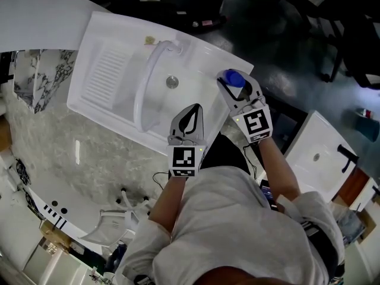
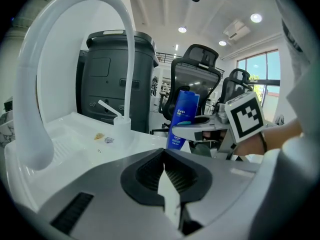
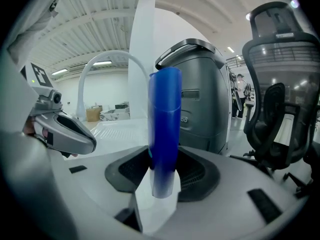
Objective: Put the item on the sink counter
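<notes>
Right gripper (image 1: 233, 83) pinches a blue bottle (image 1: 236, 77) in the head view, right of centre, over the right end of the white sink (image 1: 107, 58). Left gripper (image 1: 191, 113) sits lower centre, over the sink's near rim, jaws pressed together, nothing in them. White arched faucet (image 1: 148, 82) spans the basin, drain (image 1: 172, 82) just right of it. Marble counter (image 1: 89, 153) fills the lower left.

Left gripper view: left gripper (image 2: 165, 171) at bottom centre, jaws together and empty. Blue bottle (image 2: 183, 115) stands upright at centre, clamped by the right gripper (image 2: 200, 129), at the sink's (image 2: 75, 134) far edge; can't tell if its base touches the surface. Faucet (image 2: 75, 59) arches across the left half. Dark grey bin (image 2: 105, 79) sits behind it, office chair (image 2: 195, 79) behind the bottle.

Right gripper view: right gripper (image 3: 162, 179) closed on the blue bottle (image 3: 164, 129), which stands upright at centre between the pads. Left gripper (image 3: 65, 134) shows at left. Faucet (image 3: 107, 59) is upper left, bin (image 3: 200, 99) right of the bottle, chair (image 3: 280, 84) at far right.
</notes>
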The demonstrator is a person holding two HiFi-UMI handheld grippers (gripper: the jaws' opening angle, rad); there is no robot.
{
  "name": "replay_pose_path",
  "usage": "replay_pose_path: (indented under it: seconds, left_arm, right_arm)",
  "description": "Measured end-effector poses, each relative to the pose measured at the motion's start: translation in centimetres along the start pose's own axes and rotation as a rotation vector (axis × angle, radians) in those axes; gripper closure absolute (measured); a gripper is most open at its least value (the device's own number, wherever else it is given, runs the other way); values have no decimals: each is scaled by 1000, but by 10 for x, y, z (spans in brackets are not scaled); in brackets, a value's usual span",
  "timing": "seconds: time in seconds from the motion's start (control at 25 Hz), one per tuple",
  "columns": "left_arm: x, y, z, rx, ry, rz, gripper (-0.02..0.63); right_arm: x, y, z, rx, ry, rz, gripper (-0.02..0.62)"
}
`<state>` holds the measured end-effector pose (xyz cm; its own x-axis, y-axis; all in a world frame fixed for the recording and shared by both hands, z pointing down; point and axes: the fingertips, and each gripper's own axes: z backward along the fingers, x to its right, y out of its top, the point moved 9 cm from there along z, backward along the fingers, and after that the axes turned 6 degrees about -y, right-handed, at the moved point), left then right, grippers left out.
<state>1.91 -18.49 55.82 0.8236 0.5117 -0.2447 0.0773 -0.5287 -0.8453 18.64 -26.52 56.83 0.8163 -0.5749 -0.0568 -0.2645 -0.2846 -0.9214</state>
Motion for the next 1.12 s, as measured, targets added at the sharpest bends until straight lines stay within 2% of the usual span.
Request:
replay_pose_path:
  seconds: [0.52, 1.12]
  left_arm:
    - [-17, -6, -8, -24, 55, 54, 597]
    - [-24, -6, -9, -30, 70, 71, 597]
  right_arm:
    - [6, -14, -37, -30, 28, 18, 437]
    - [7, -22, -63, -61, 39, 53, 437]
